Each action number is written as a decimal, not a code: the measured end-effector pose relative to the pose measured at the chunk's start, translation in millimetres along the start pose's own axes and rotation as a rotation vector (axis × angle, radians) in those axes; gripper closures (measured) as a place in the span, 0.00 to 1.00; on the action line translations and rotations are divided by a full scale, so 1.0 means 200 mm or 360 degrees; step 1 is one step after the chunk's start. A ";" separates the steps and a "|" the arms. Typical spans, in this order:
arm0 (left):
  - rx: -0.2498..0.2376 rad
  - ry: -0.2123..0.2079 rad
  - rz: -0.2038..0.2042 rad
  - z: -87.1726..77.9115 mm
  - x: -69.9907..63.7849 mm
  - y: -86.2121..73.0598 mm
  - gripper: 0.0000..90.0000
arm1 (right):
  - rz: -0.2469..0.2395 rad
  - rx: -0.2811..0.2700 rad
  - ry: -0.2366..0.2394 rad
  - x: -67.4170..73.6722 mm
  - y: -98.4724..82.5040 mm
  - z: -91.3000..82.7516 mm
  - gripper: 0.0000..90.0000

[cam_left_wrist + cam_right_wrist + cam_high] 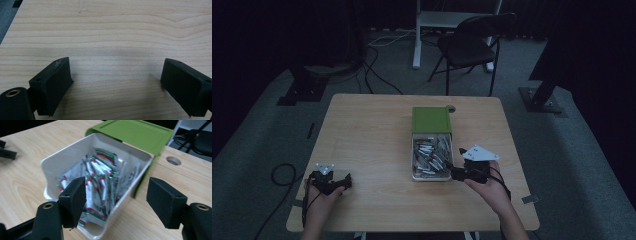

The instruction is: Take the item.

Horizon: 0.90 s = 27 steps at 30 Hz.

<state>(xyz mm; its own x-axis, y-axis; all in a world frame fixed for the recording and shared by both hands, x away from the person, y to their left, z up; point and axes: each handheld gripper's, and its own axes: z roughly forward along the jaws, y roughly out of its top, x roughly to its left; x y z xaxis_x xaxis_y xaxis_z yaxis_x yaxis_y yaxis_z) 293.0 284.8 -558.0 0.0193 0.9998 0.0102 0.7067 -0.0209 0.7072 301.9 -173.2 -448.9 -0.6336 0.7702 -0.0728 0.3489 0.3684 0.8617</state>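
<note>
Packets (100, 187) sat packed upright in the white box (414, 165), lower middle of the high view, w/ its green lid (431, 120) slid back toward the top of frame. Step in hand, by my read: picking one packet out. To do it well, right claw (116, 202) needed to drop straight over a single packet edge, one pad inside the box, not astride the wall, then pinch lightly so neighbours didn't ride up w/ it.

Right claw, at the box's near corner in the high view (458, 172), stood partly spread; its pads straddled the box's near wall in the right gripper view, touching nothing I could make out & holding nothing. Left claw (116, 82), lower left of the high view (343, 182), was spread wide over bare counter (112, 30), empty, well apart from the box.
</note>
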 end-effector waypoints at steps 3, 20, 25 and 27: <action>-0.0002 0.0000 0.0000 0.00 0.00 0.00 0.11 | -0.0051 -0.0005 0.0023 0.03 0.01 0.01 0.46; 0.0000 0.0000 0.0000 0.00 0.00 0.00 0.11 | -0.0151 0.0161 0.0033 0.12 -0.03 0.17 0.77; 0.0000 0.0000 -0.0001 0.00 0.00 0.00 0.12 | -0.0167 0.0204 0.0041 0.13 -0.06 0.21 0.82; 0.0000 -0.0001 0.0000 0.00 0.00 0.00 0.12 | -0.0183 0.0216 0.0044 0.14 -0.07 0.22 0.82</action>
<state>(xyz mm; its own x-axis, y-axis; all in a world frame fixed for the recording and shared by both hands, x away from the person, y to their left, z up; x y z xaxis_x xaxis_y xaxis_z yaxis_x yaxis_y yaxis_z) 292.9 284.8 -558.0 0.0195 0.9998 0.0098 0.7066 -0.0207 0.7073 309.6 -133.6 -484.8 -0.6927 0.7051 -0.1517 0.3618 0.5217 0.7727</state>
